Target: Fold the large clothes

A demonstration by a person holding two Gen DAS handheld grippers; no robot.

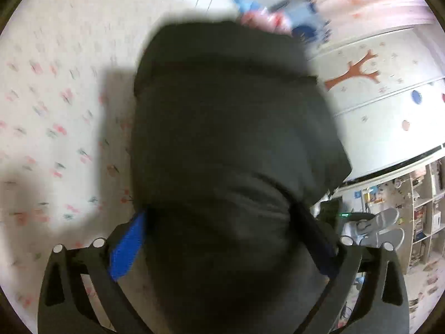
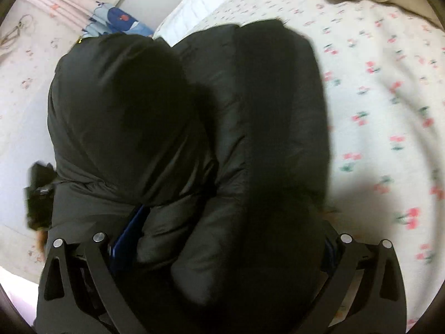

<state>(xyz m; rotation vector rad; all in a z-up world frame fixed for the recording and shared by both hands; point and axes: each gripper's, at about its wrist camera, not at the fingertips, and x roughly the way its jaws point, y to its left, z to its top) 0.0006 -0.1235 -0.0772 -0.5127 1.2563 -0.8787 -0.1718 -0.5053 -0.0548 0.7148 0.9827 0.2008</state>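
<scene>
Your left gripper (image 1: 222, 250) has its jaws spread wide, and a thick fold of the black jacket (image 1: 222, 139) bulges up between the blue pads (image 1: 126, 250); whether the pads press on it you cannot tell through the blur. Your right gripper (image 2: 222, 250) is also spread wide around a bulky roll of the same jacket, its pads (image 2: 125, 239) against the padding on both sides, so it looks gripped. The jacket lies bunched on the bed with the cherry-print sheet (image 2: 389, 111), reaching toward the edge where a blue patterned cloth (image 2: 119, 22) sits.
</scene>
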